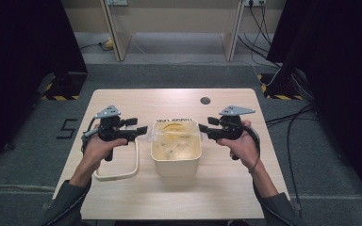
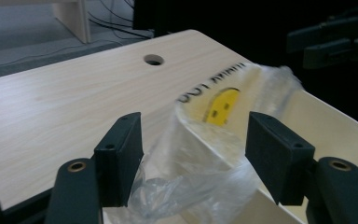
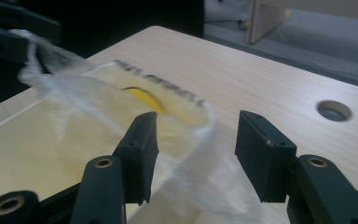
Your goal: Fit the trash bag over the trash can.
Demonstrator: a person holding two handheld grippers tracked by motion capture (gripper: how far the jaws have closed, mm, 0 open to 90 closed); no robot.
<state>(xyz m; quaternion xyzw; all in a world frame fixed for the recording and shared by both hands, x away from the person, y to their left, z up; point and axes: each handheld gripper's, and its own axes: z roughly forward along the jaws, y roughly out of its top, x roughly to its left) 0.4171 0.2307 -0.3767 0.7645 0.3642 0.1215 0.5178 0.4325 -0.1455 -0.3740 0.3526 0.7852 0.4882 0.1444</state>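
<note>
— Forearms come in over the near edge of the table (image 1: 122,197), one on each side. What sits between them?

— Starting at the left edge: a white loop, maybe a handle or frame (image 1: 118,175), lies flat on the surface under the left hand. Just above it the left gripper (image 1: 141,130) points toward the middle. Then comes the cream bin (image 1: 176,160), at the centre of the table, a little nearer the near edge than the far one, with a clear plastic liner bag (image 1: 175,136) draped in its mouth. The right gripper (image 1: 202,128) faces it from the other side. A round cable hole (image 1: 205,100) sits near the far edge.

— Which step would you say this is?

— Fitting the bag into the bin, I'd judge; both bag edges look just let go at the rim (the film is still puffed up rather than settled).

— And the jaws?

— In the left gripper view the two pads stand moderately wide apart, with crumpled bag film (image 2: 191,177) bunched between them; it brushes the left pad but is not pinched. In the right gripper view the jaws are likewise parted, film (image 3: 191,154) lying loosely in the gap, nothing gripped.

— What does the next move call for?

— Probably re-gripping the bag's edge at each side and folding it down over the bin's rim, evenly on both sides, so the film doesn't slide back inside.
</note>
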